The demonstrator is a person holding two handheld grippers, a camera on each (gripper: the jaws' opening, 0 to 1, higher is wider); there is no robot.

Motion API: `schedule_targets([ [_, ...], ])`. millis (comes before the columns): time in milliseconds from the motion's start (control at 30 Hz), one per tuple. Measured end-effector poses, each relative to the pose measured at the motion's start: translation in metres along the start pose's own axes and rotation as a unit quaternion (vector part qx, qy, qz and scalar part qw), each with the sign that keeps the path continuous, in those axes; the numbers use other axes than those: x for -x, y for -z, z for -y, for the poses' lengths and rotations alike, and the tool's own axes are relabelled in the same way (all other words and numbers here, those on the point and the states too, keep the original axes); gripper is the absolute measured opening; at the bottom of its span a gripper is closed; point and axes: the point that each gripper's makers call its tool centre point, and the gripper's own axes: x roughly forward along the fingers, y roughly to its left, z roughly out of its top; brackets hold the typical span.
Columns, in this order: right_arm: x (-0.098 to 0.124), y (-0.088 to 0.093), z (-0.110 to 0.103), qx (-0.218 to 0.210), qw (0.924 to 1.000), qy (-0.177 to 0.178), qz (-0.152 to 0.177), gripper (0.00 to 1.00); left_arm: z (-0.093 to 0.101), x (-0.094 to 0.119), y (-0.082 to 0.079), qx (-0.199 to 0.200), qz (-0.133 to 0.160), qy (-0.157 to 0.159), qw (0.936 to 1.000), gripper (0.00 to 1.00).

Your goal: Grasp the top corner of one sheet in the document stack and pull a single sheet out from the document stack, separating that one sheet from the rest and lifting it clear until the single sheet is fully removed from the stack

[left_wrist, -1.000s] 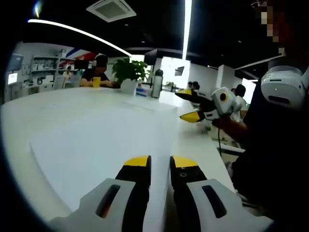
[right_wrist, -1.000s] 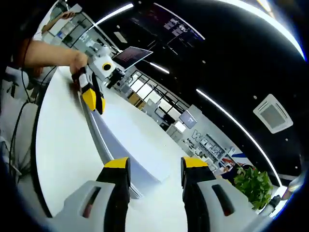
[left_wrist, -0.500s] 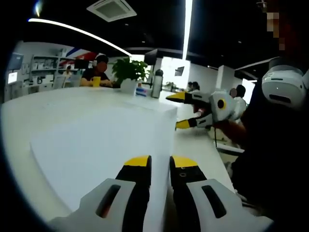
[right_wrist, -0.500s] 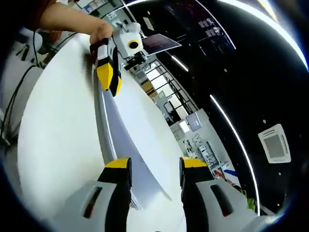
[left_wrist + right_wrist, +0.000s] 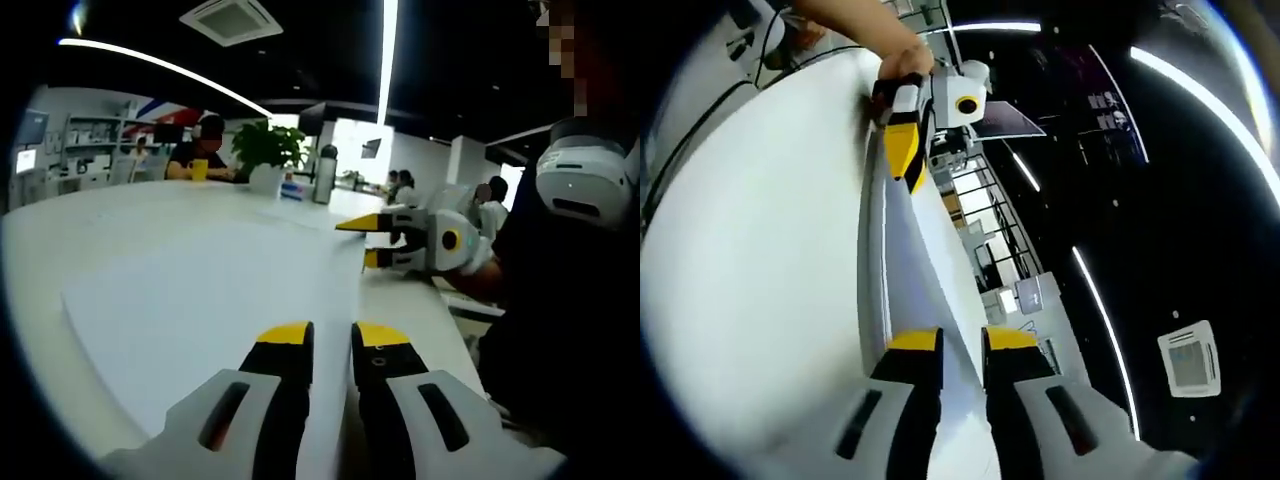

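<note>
A white document stack [image 5: 200, 290] lies on a white table [image 5: 420, 310]. My left gripper [image 5: 332, 335] is over the stack's near right edge, its yellow-tipped jaws nearly together with nothing seen held. My right gripper [image 5: 366, 240] comes in from the right at the stack's far corner, one jaw above and one below it. In the right gripper view, my right gripper [image 5: 962, 342] has narrowed onto the corner of the stack [image 5: 925, 260], and paper shows between the jaws. A hand holds the left gripper [image 5: 910, 172] at the stack's far end. Whether one sheet or more is pinched is unclear.
A potted plant [image 5: 270, 145], a metal bottle [image 5: 325, 172] and small items stand at the table's far side, where a person sits with a yellow cup [image 5: 199, 169]. The person holding the grippers, in dark clothes [image 5: 570, 320], stands at the right. A cable [image 5: 700, 100] runs beyond the table edge.
My right gripper has moved in to the stack's far corner and its jaws have closed from wide apart to a narrow gap around it. My left gripper has not moved.
</note>
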Motion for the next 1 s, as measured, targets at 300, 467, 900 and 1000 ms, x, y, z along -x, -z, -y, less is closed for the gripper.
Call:
schedule_targets([
  [300,-0.002,-0.004,-0.002,0.000,1.0000,-0.001,-0.002,0.10,-0.001,-0.001,0.000,-0.001,0.001,0.000,1.0000,0.17],
  [467,-0.003,-0.004,-0.005,0.006,1.0000,-0.006,-0.003,0.07,-0.001,0.000,0.000,-0.007,0.004,-0.001,1.0000,0.17],
  [900,-0.005,-0.004,-0.007,0.009,0.9999,-0.008,-0.006,0.05,-0.003,0.002,0.000,-0.005,0.008,0.001,1.0000,0.17],
  [1000,-0.005,-0.004,-0.008,0.008,0.9999,-0.008,-0.007,0.05,-0.003,0.002,0.000,-0.008,0.009,0.000,0.9999,0.17],
])
